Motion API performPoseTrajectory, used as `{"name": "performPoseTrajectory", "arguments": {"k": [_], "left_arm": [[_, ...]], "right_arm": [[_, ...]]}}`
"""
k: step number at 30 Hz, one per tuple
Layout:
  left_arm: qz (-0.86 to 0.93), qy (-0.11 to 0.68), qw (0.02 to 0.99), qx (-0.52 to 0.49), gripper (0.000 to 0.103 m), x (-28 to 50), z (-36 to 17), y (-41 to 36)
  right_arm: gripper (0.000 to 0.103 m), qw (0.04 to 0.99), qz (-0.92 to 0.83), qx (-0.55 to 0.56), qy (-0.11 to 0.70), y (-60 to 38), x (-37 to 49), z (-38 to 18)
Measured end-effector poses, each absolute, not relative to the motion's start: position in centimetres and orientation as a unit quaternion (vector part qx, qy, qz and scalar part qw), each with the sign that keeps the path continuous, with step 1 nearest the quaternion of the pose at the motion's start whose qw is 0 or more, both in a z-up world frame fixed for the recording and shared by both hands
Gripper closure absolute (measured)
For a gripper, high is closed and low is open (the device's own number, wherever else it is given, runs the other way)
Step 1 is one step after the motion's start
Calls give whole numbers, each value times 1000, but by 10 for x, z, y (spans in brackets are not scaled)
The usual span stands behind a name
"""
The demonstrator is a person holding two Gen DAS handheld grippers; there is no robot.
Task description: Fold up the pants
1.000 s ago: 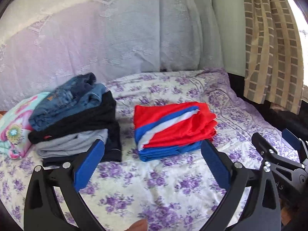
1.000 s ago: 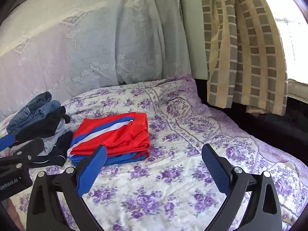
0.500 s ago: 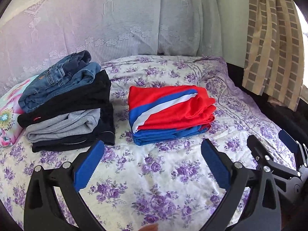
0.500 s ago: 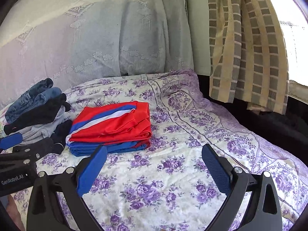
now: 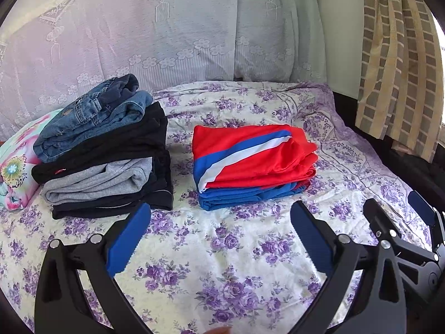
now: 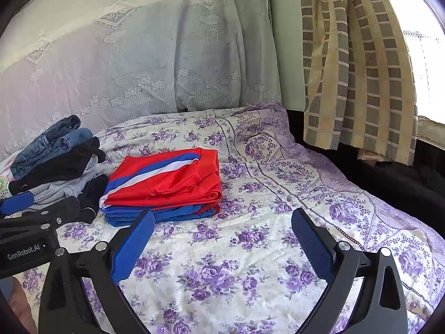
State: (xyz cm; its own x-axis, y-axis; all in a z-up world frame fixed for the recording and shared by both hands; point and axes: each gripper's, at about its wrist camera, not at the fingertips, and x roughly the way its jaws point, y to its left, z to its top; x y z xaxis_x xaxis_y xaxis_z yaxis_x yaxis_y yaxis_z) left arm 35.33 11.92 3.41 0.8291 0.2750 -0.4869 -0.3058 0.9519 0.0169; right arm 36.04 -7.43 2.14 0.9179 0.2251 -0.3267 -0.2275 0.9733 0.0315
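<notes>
We see the bed (image 5: 250,264), spread with a purple-flowered sheet, filling the lower half of both views. Behind it, from 10 to 12 o'clock, hangs a pale lace drape (image 5: 167,33), and at 2 o'clock a checked curtain (image 6: 356,69) falls beside a bright window.

On the bed at 9 o'clock in the left view stands a stack (image 5: 105,153) of folded clothes: jeans (image 5: 91,117) on top, then black, grey and dark pieces beneath. A flowered pillow (image 5: 16,164) lies just beside the stack at the far left edge.

The pants (image 5: 250,164), red with a blue and white stripe, lie folded flat near the middle of the bed, at 12 o'clock from the left gripper (image 5: 219,245) and at 11 o'clock from the right gripper (image 6: 222,247). They sit near the stack but apart from it, with a strip of sheet between. Blue layers show under the red at the near edge.

Our left gripper hovers over bare sheet, its jaws spread wide and holding nothing. Our right gripper does likewise, jaws wide apart and empty. Each shows in the other's view: the right one at 4 o'clock, the left one at 8 o'clock. Neither touches the pants.
</notes>
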Motion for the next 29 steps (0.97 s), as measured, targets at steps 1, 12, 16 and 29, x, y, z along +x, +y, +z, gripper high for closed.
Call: {"name": "performPoseTrajectory", "arguments": {"k": [1, 12, 16, 29], "left_arm": [[152, 250, 956, -31, 5, 353, 34, 119], [153, 251, 955, -34, 5, 352, 33, 119], [159, 234, 959, -21, 5, 348, 33, 116], [154, 245, 957, -24, 5, 350, 36, 115]], "right_arm": [[4, 979, 116, -3, 167, -74, 360, 21], [4, 979, 116, -4, 167, -74, 361, 22], [4, 979, 115, -5, 166, -74, 360, 22], [4, 979, 114, -1, 170, -74, 361, 20]]}}
